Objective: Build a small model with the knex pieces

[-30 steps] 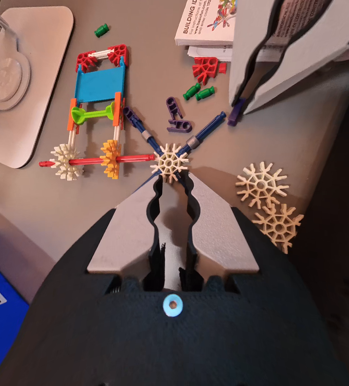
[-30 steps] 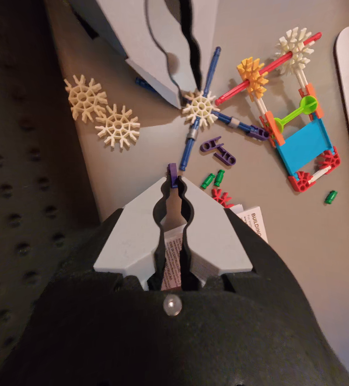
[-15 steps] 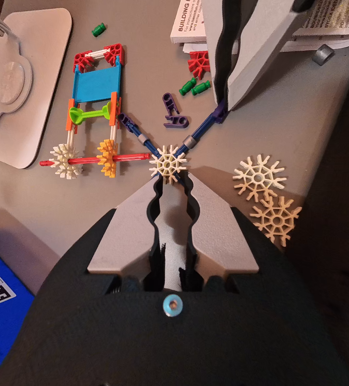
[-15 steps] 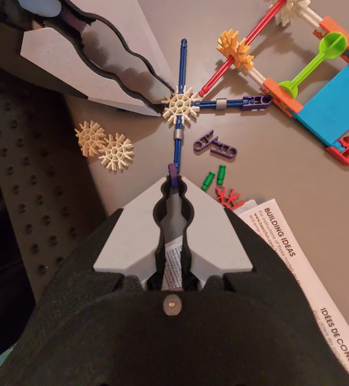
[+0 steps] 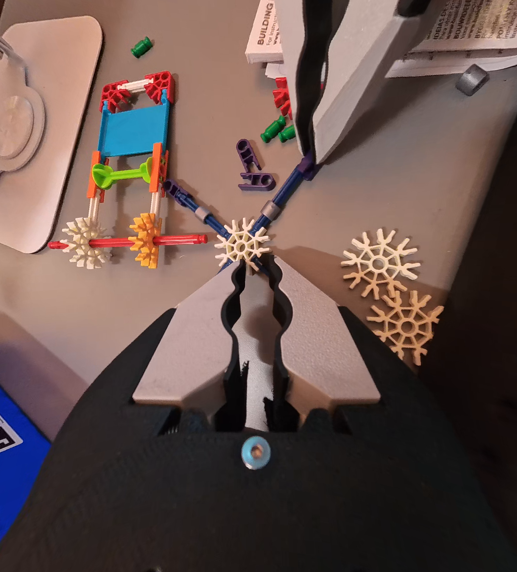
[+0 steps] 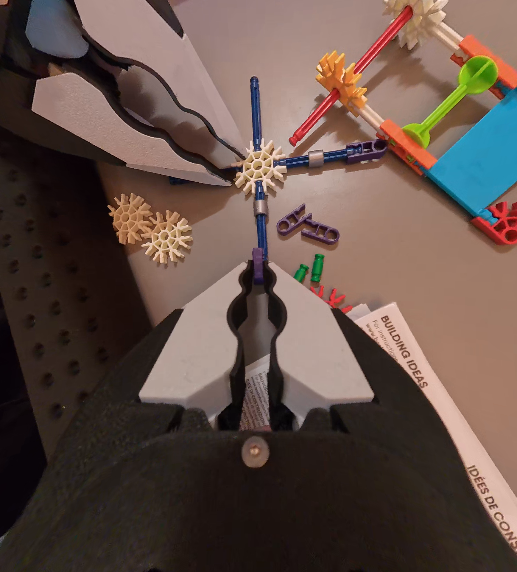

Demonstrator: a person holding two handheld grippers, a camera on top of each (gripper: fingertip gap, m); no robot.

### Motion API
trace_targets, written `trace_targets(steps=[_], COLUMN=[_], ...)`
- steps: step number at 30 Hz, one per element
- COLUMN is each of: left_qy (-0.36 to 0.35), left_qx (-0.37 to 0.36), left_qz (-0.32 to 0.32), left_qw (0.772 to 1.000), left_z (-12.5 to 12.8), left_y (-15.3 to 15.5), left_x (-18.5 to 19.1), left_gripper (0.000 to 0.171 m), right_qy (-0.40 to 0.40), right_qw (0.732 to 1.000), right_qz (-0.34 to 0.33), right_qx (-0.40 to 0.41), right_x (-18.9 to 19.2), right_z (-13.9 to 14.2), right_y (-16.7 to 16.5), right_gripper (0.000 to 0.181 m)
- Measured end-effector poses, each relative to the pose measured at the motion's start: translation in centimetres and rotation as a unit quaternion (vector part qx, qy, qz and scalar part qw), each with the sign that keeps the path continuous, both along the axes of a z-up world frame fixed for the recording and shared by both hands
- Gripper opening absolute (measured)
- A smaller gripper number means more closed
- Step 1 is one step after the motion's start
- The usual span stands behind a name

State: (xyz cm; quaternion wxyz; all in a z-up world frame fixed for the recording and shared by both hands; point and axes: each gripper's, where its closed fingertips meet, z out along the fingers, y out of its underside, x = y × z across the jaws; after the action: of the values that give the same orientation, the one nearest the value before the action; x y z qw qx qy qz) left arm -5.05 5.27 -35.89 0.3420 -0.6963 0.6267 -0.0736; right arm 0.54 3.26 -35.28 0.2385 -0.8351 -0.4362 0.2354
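While pinching a spoke of the cream snowflake connector (image 5: 242, 246) with jaws together, left gripper (image 5: 254, 264) sitting at 6 o'clock of it; right gripper (image 6: 258, 266) clamping the purple clip (image 6: 258, 265) onto a blue rod (image 6: 261, 229) at the hub's 6 o'clock; farther, at 2 o'clock, colourful frame model (image 6: 455, 130) lying.

A hobby or test workspace is suggested: a grey counter (image 5: 374, 192) strewn with plastic construction-toy pieces (image 5: 133, 173), an instruction booklet (image 6: 436, 387), and a perforated dark board (image 6: 34, 278) alongside.
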Motion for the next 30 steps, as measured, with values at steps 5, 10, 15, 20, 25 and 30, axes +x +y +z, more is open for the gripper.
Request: trace_targets(steps=[5, 10, 15, 20, 25, 30], left_qy=[0.000, -0.001, 0.001, 0.002, 0.002, 0.003], left_qx=[0.000, 0.001, 0.004, 0.006, 0.010, 0.011], left_qz=[-0.001, -0.001, -0.002, -0.003, -0.004, -0.004], left_qw=[1.000, 1.000, 1.000, 1.000, 1.000, 1.000], left_z=[0.01, 0.01, 0.02, 0.02, 0.02, 0.02], left_y=[0.01, 0.03, 0.04, 0.00, 0.01, 0.01], left_x=[0.01, 0.03, 0.01, 0.03, 0.04, 0.05], left_gripper=[0.013, 0.012, 0.012, 0.012, 0.012, 0.012], right_qy=[0.022, 0.023, 0.008, -0.030, -0.047, -0.061], right_qw=[1.000, 1.000, 1.000, 0.999, 0.997, 0.995], right_qz=[-0.002, -0.004, 0.000, 0.015, 0.026, 0.028], right_qx=[-0.012, -0.013, -0.004, 0.022, 0.053, 0.072], right_x=[0.06, 0.29, 0.42, 0.37, 0.15, 0.05], right_z=[0.30, 0.25, 0.08, -0.51, 0.05, 0.10], right_y=[0.25, 0.59, 0.74, 0.75, 0.62, 0.39], right_gripper=[0.004, 0.000, 0.000, 0.000, 0.000, 0.000])
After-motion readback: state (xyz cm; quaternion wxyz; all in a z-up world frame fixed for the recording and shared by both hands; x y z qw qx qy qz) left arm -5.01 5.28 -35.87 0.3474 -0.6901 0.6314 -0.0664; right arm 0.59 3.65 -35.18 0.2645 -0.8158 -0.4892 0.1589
